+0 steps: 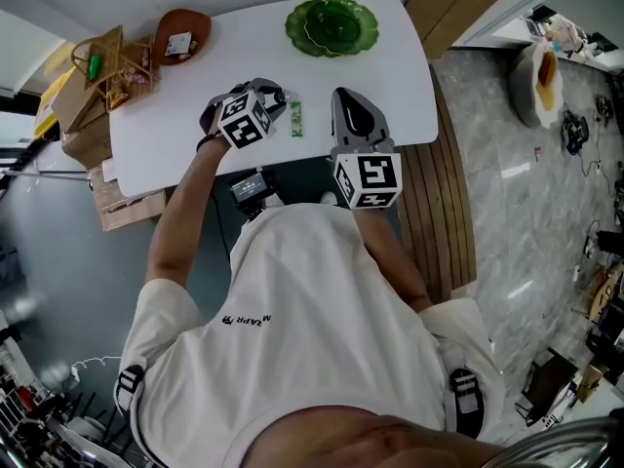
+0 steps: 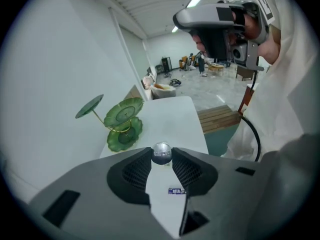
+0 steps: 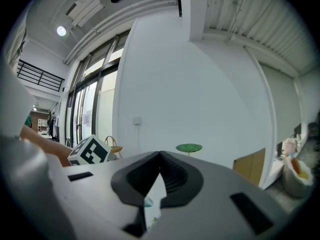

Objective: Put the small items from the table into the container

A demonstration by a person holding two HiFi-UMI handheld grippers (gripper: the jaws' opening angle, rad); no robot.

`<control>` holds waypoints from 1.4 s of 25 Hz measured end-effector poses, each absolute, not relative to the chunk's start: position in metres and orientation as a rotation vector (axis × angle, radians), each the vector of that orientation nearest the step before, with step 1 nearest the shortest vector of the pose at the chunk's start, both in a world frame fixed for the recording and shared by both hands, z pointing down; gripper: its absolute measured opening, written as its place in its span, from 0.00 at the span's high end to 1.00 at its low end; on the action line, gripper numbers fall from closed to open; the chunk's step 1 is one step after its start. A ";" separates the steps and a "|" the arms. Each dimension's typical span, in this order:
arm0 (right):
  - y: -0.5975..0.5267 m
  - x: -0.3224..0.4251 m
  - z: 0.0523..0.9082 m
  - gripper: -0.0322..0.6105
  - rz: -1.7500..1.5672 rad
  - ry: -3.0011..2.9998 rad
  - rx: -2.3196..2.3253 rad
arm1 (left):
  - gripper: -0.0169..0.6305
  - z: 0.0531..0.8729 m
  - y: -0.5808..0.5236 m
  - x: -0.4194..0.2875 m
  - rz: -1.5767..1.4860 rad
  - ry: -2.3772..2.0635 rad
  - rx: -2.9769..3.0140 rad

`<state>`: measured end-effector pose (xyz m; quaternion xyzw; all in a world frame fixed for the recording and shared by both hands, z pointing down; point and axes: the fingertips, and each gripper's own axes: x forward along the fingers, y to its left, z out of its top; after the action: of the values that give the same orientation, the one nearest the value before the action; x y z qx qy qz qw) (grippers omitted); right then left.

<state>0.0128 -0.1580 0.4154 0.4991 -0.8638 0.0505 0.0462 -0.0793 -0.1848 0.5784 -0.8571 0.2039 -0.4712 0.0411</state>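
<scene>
No text can be read for certain: small dark print on the white shirt (image 1: 244, 319), lower centre of the head view, and tiny lettering on the silver ball (image 2: 161, 153), centre of the left gripper view, are illegible.

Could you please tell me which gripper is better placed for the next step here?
The left gripper. Its jaws already pinch a silver ball, with the green tiered dish ahead of it. The right gripper has its jaws together, empty, so it would first need to pick something up.

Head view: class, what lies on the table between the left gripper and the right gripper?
A small green packet lies flat on the white table between the left gripper and the right gripper. The head view shows it.
</scene>
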 end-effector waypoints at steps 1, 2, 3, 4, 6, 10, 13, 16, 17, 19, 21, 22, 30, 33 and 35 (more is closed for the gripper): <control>-0.158 0.015 0.415 0.94 0.154 -2.633 1.531 | 0.77 0.575 -0.186 -0.075 -1.419 0.634 -2.637; -0.157 0.017 0.415 0.94 0.154 -2.630 1.537 | 0.77 0.572 -0.187 -0.071 -1.395 0.646 -2.651; -0.157 0.018 0.415 0.94 0.154 -2.627 1.542 | 0.77 0.570 -0.189 -0.068 -1.372 0.659 -2.666; -0.156 0.020 0.415 0.94 0.155 -2.624 1.547 | 0.77 0.567 -0.191 -0.065 -1.351 0.675 -2.677; -0.156 0.023 0.415 0.94 0.156 -2.619 1.557 | 0.77 0.562 -0.197 -0.060 -1.312 0.716 -2.686; -0.156 0.030 0.414 0.94 0.159 -2.600 1.585 | 0.77 0.548 -0.209 -0.052 -1.223 0.811 -2.699; -0.156 0.033 0.415 0.94 0.157 -2.590 1.599 | 0.77 0.540 -0.215 -0.046 -1.168 0.859 -2.713; -0.156 0.034 0.415 0.94 0.153 -2.587 1.603 | 0.77 0.535 -0.221 -0.040 -1.118 0.904 -2.731; -0.155 0.034 0.415 0.94 0.151 -2.586 1.604 | 0.77 0.533 -0.224 -0.038 -1.098 0.920 -2.740; -0.155 0.035 0.415 0.94 0.150 -2.583 1.607 | 0.77 0.529 -0.228 -0.033 -1.061 0.950 -2.749; -0.155 0.037 0.415 0.94 0.150 -2.579 1.612 | 0.77 0.525 -0.233 -0.029 -1.033 0.975 -2.750; -0.155 0.038 0.415 0.94 0.150 -2.577 1.615 | 0.77 0.523 -0.236 -0.027 -1.018 0.987 -2.755; -0.159 0.050 0.415 0.94 0.135 -2.543 1.655 | 0.77 0.518 -0.259 -0.017 -0.942 1.072 -2.761; -0.160 0.050 0.416 0.94 0.130 -2.539 1.650 | 0.77 0.520 -0.269 -0.014 -0.934 1.101 -2.749; -0.160 0.049 0.417 0.94 0.128 -2.538 1.645 | 0.77 0.521 -0.275 -0.013 -0.921 1.126 -2.750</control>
<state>0.0487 -0.1601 0.4170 0.5427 -0.8369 0.0421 0.0573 -0.0127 -0.2750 0.5211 -0.8839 0.3618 -0.2960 0.0154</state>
